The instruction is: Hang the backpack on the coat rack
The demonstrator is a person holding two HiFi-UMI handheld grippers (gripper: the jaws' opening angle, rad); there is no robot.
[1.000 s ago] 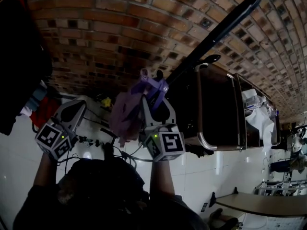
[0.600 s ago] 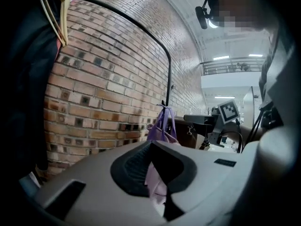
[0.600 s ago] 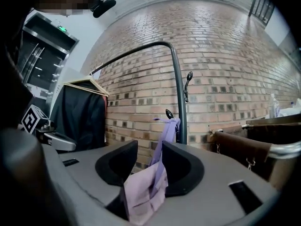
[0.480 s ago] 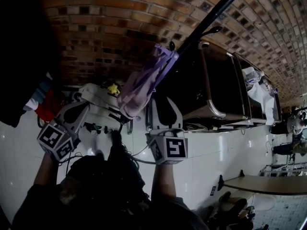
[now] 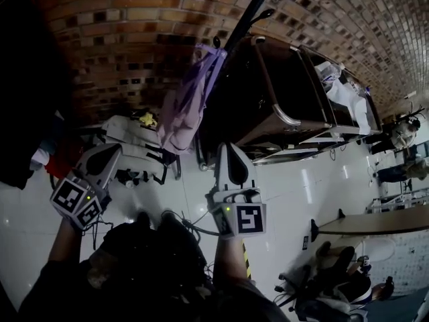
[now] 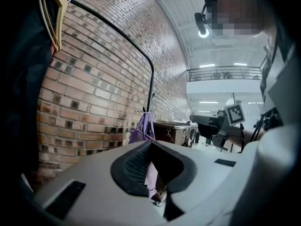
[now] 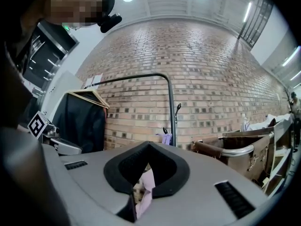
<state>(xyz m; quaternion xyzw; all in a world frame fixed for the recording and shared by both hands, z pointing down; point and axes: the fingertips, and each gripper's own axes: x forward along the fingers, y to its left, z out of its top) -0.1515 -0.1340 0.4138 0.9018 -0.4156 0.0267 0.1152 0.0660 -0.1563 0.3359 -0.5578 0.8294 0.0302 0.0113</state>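
Observation:
The purple backpack (image 5: 184, 113) hangs by its strap from a hook on the black coat rack pole (image 5: 244, 19), against the brick wall. In the left gripper view the backpack (image 6: 142, 128) shows beyond the closed jaws, and in the right gripper view its strap (image 7: 167, 138) sits on the hook. Below the bag and well apart from it, my right gripper (image 5: 224, 147) is shut and empty. Further left, clear of the bag, my left gripper (image 5: 112, 149) is also shut with nothing in it.
A brown cart with a metal frame (image 5: 288, 92) stands right of the rack. Dark clothing on a hanger (image 5: 27, 79) hangs at the left. A white device with cables (image 5: 134, 136) lies on the tiled floor under the bag. A table (image 5: 362, 223) is at the right.
My right gripper let go of the backpack strap at the hook, drew back and down, and its jaws closed. The left gripper also pulled back. The bag stays hanging on the rack.

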